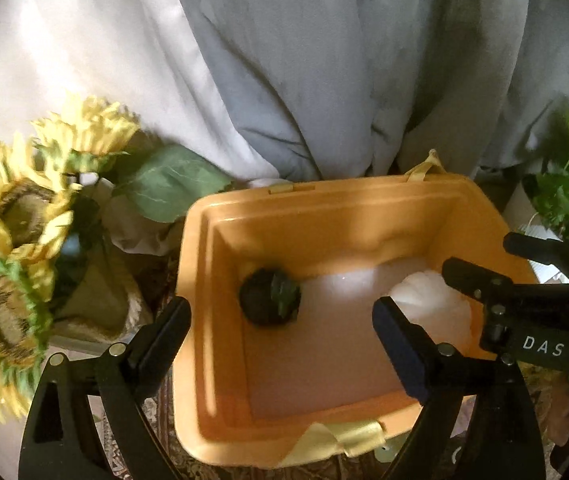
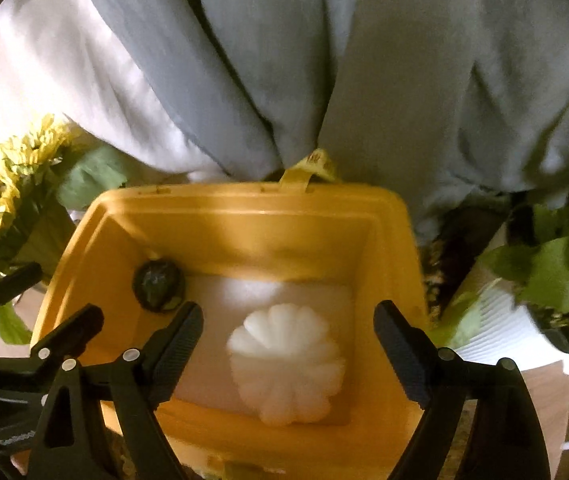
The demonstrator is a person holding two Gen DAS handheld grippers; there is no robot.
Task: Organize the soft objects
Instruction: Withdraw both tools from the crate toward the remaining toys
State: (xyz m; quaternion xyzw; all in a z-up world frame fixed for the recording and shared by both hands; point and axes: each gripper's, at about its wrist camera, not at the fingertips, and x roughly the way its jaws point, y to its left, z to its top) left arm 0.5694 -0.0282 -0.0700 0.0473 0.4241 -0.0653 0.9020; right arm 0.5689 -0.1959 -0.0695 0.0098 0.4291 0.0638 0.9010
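Observation:
An open yellow plastic box [image 1: 196,264] [image 2: 244,216] stands in front of me. In it lie a dark green round soft toy [image 1: 270,298] [image 2: 159,285] at the back left and a white scalloped, shell-shaped soft object [image 1: 432,308] [image 2: 286,362] at the right. My left gripper [image 1: 282,332] is open and empty above the box's front. My right gripper [image 2: 288,340] is open and empty just above the white object; it also shows in the left wrist view [image 1: 480,276]. The left gripper shows in the right wrist view [image 2: 36,304] at the left edge.
Artificial sunflowers [image 1: 12,216] [image 2: 0,196] stand left of the box. A green plant in a white ribbed pot [image 2: 524,320] [image 1: 568,192] stands at the right. Grey and white curtains [image 1: 284,60] [image 2: 284,60] hang behind. A patterned cloth [image 1: 164,440] lies under the box.

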